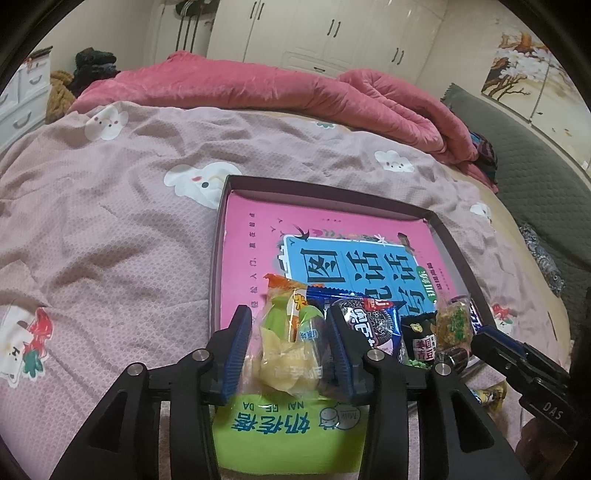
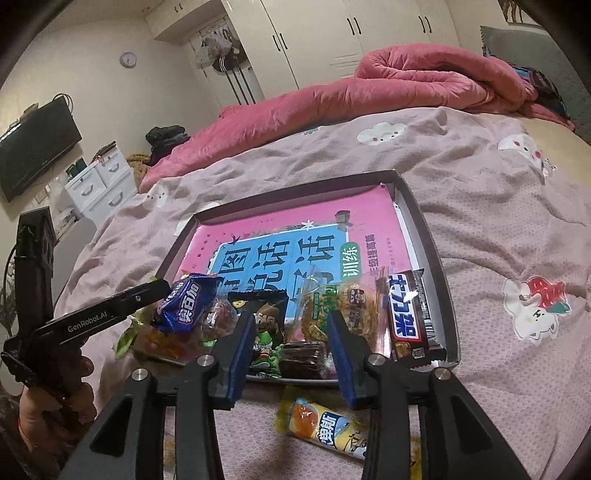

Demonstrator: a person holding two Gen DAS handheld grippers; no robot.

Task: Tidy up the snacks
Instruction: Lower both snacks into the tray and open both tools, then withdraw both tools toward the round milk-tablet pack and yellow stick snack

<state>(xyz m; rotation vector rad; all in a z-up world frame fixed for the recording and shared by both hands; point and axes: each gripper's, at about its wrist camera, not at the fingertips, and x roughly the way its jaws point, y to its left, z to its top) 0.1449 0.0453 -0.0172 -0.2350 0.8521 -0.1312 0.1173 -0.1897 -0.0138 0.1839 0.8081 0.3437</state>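
A shallow dark tray [image 1: 413, 208] lined with a pink and blue sheet lies on the bed; it also shows in the right wrist view [image 2: 424, 229]. Several snacks crowd its near end: a blue Oreo pack [image 1: 373, 319], a black pea pack [image 1: 419, 339], a Snickers bar [image 2: 410, 314]. My left gripper [image 1: 290, 350] is shut on a clear green and yellow snack bag [image 1: 288, 343], above a bright green pack [image 1: 291, 424]. My right gripper [image 2: 291, 354] is open and empty, above a yellow and blue snack [image 2: 325, 428] lying on the bed outside the tray.
The bed has a pink patterned sheet [image 1: 110, 240] and a rolled rose quilt [image 1: 295, 96] at the back. White wardrobes [image 2: 332, 33], a white drawer unit [image 2: 99, 184] and a wall TV [image 2: 33, 147] stand beyond. The left gripper appears at the left of the right wrist view [image 2: 110, 314].
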